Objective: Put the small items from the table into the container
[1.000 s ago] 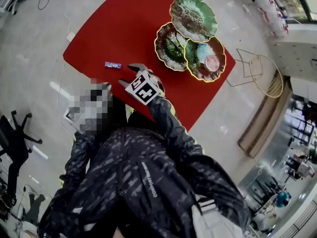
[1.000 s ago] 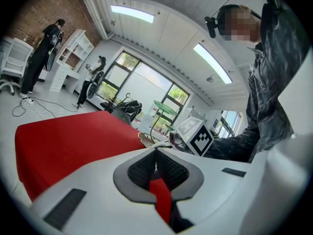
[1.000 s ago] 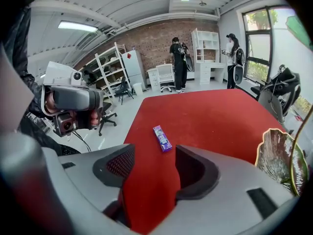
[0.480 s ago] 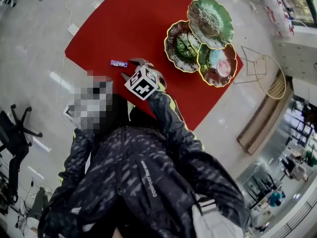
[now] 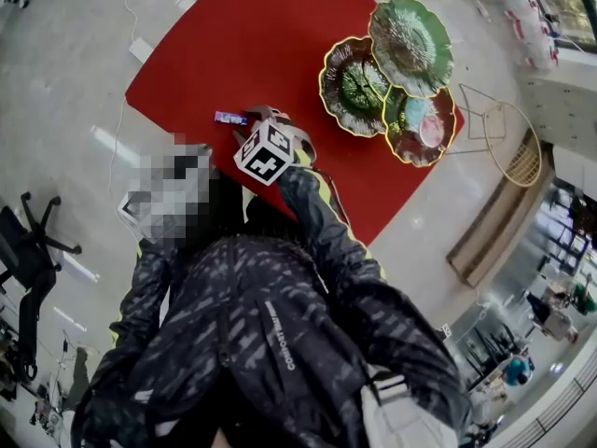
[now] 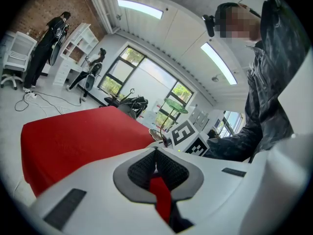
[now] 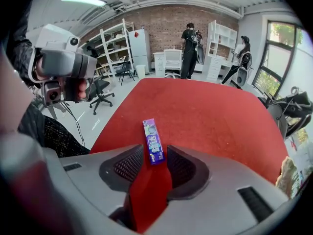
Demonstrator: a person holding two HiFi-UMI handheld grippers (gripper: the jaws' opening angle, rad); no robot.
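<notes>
Red tabletop (image 7: 210, 106) fills your right gripper view. Your right gripper (image 7: 155, 153) tilts down and is closing, with the purple pack (image 7: 152, 136) between its jaws and the pads not yet touching it. Your left gripper (image 6: 156, 153) is closed and empty. Leaf-shaped dishes (image 5: 410, 31) sit upper right in the head view, well apart from the pack.
</notes>
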